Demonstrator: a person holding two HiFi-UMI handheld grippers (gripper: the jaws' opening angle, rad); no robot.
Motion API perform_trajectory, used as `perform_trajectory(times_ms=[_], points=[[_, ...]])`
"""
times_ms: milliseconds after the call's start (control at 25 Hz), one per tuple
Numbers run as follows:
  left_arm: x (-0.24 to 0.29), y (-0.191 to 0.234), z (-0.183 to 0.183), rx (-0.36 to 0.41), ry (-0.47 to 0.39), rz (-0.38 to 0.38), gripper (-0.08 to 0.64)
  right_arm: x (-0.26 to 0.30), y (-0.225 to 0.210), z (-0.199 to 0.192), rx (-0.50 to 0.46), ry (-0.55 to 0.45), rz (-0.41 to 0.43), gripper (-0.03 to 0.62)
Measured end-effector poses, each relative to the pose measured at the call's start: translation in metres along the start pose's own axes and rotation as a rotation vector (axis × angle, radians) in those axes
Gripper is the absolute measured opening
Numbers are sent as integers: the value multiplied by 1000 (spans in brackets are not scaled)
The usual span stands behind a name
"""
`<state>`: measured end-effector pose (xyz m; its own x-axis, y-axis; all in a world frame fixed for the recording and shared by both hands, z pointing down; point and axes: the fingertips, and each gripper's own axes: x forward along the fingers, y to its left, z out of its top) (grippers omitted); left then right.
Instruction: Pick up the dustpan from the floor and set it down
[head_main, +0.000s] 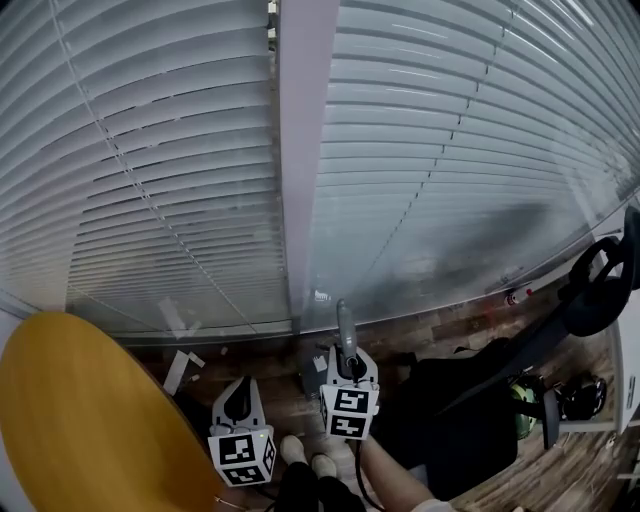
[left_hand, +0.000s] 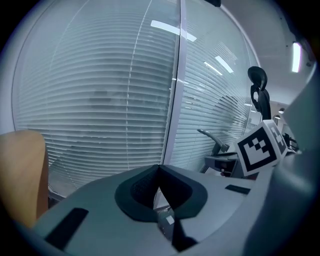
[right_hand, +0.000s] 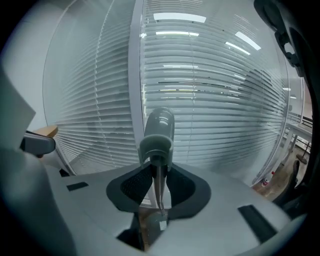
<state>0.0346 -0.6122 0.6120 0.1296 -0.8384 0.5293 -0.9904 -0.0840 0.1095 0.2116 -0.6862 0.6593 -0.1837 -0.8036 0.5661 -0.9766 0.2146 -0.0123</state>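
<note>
My right gripper (head_main: 348, 366) is shut on the dustpan's grey handle (head_main: 345, 330), which sticks up past the jaws toward the blinds. In the right gripper view the handle's rounded grey end (right_hand: 159, 132) rises above the pads, and a thin grey strip runs down between them at my right gripper (right_hand: 159, 186). The pan itself is hidden below the gripper. My left gripper (head_main: 238, 401) hangs beside it, lower left, above the wooden floor. In the left gripper view my left gripper (left_hand: 159, 176) has its jaws together with nothing between them, and the handle (left_hand: 210, 136) shows at the right.
White slatted blinds (head_main: 180, 150) and a window post (head_main: 300, 200) fill the far side. A yellow round table (head_main: 80, 420) stands at lower left. A black bag (head_main: 470, 420) and an office chair (head_main: 595, 290) are on the right. Paper scraps (head_main: 178, 370) lie by the wall, and my shoes (head_main: 305, 455) are below the grippers.
</note>
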Motion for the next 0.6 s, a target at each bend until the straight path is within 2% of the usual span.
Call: perform_trajectory(times_ms=[600], points=[[17,2,-11,5,19,-14,17,41,-7,-34,13,60,-33,100]])
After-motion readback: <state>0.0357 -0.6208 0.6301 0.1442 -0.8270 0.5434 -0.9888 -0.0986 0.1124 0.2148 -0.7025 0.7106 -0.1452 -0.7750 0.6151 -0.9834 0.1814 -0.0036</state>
